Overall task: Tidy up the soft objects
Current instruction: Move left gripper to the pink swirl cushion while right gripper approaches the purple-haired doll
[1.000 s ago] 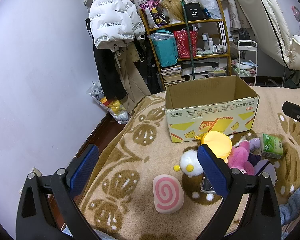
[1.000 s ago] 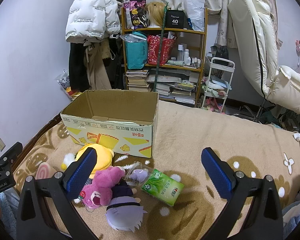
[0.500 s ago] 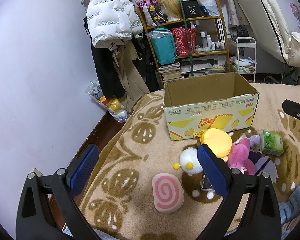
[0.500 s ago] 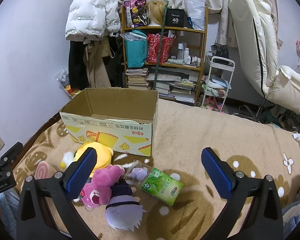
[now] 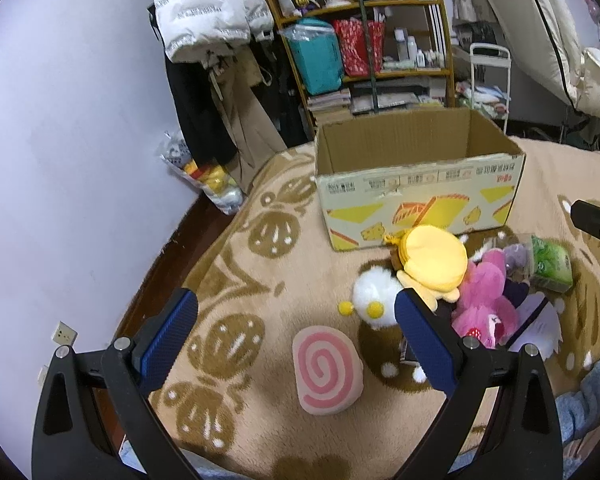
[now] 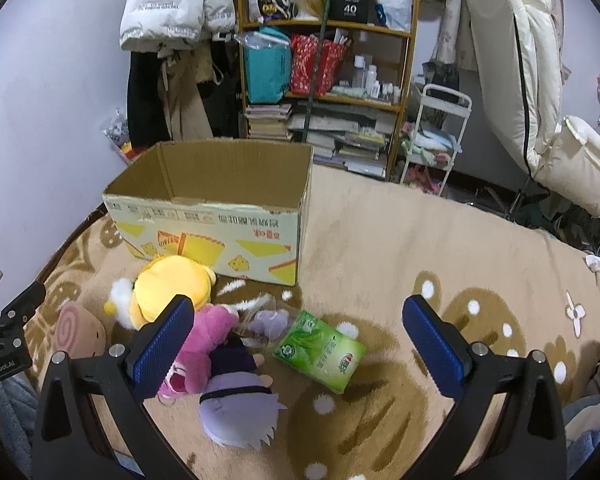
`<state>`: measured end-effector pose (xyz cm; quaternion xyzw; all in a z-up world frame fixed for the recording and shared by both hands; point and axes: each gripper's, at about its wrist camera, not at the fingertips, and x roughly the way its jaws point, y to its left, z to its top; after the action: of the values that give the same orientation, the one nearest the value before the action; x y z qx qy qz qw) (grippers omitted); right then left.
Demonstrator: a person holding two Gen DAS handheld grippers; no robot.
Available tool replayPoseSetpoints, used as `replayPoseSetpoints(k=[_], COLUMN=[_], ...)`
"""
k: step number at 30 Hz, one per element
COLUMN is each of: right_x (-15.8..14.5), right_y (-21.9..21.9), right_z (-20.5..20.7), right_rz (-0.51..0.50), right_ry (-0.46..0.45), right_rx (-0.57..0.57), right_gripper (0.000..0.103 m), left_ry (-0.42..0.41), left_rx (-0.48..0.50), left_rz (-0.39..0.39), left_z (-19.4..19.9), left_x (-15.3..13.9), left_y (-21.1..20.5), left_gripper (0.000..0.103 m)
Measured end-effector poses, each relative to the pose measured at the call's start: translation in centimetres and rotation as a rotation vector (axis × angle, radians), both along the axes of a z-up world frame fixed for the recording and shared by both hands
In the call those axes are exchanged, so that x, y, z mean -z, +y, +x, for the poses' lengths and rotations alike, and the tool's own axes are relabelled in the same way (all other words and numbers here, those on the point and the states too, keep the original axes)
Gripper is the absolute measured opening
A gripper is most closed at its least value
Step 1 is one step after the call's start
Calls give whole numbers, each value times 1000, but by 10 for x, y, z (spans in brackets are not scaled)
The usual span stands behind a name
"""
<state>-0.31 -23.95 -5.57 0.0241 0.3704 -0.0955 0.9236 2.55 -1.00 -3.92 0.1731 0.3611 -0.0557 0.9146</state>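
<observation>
Beige-and-brown patterned blanket [image 5: 260,264] on bed, carrying everything. Cardboard box [image 6: 220,216] upright, flaps open, apparently empty, near far edge. Soft objects piled just in front of box, none inside yet.

Pile, per left wrist view: pink swirl cushion [image 5: 327,372] lying apart and nearest; white fluffy toy [image 5: 374,298] beside yellow plush [image 5: 434,258], touching; pink plush [image 5: 486,300] pressed against yellow one; purple-haired doll [image 6: 238,404] at front of heap in right wrist view. Green tissue pack [image 6: 320,350] just right of heap, small clear-wrapped purple toy [image 6: 270,320] between pack and pink plush.

Left gripper [image 5: 296,340] spread wide, nothing held, hovering above swirl cushion. Right gripper [image 6: 298,344] likewise spread wide and empty, above tissue pack and doll.

Judged stage: start of task, first pick not yet made.

Risks:
- Plush items tangled and touching; grabbing one likely to drag a neighbour along, then drop it short of box.
- Soft fill compressing under pads; shallow pinch on fur or hair apt to slip mid-carry.
- Box light and unanchored on soft blanket; bump against near wall could shove or tip it.
- Both grippers converging on same heap; collision possible.
- Clear wrapper slick, easy to lose.
</observation>
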Motion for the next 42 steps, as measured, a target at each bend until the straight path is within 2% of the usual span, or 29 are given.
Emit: replayPoseSetpoints(k=[8, 19, 24, 28, 35, 42], right_x=[17, 51, 67, 79, 90, 91], right_y=[5, 14, 17, 19, 25, 21], right_z=[14, 32, 40, 44, 46, 47], right_rz=[14, -7, -20, -27, -34, -4], right_ry=[95, 271, 364, 420, 467, 482], right_rx=[-45, -86, -95, -101, -129, -130], right_gripper=[103, 103, 103, 103, 103, 103], left_ry=[83, 225, 300, 350, 424, 441], left_rx=[-6, -32, -55, -65, -93, -96], left_rz=[6, 69, 66, 21, -4, -1], left_z=[16, 42, 50, 55, 64, 63], left_x=[16, 54, 68, 75, 90, 94], left_y=[-1, -9, -5, -1, 5, 5], left_gripper=[98, 98, 98, 98, 98, 96])
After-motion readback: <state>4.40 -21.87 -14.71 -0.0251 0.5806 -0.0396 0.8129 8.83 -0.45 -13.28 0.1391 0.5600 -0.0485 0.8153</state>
